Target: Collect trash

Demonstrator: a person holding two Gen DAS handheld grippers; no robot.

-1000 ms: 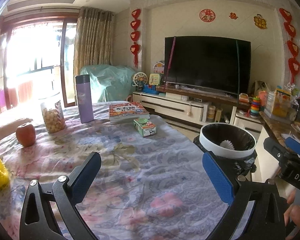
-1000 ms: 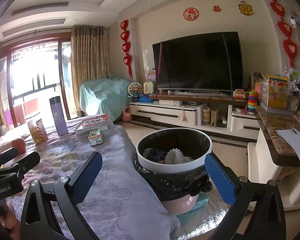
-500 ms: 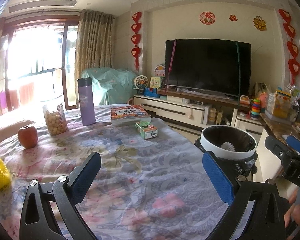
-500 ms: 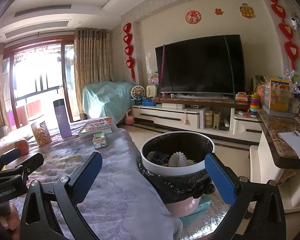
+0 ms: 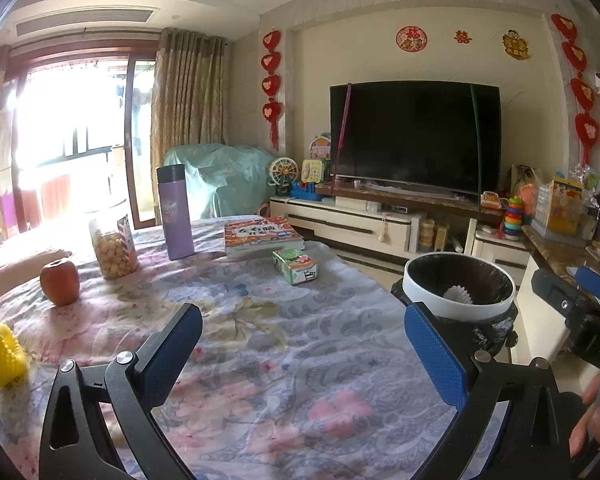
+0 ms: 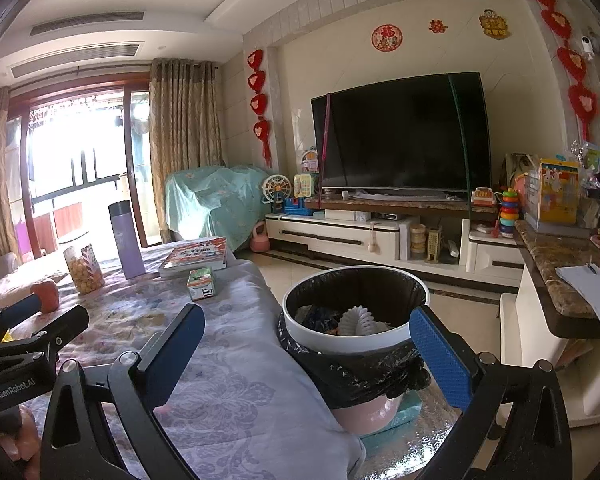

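Comparing the left wrist view with a second ago, the table items sit a little lower in frame and the camera has tipped up slightly, so no pickup has begun; the left gripper (image 5: 304,344) hovers over the floral tablecloth (image 5: 260,360) with fingers spread wide and nothing between them. Possible trash, a small green carton (image 5: 295,266), lies near the book (image 5: 262,236), well ahead of it. From the right wrist view, the bin (image 6: 356,340) has slid lower and nearer; the right gripper (image 6: 306,346) is also spread wide and empty, beside the bin, which already holds a white paper cup liner (image 6: 358,320).
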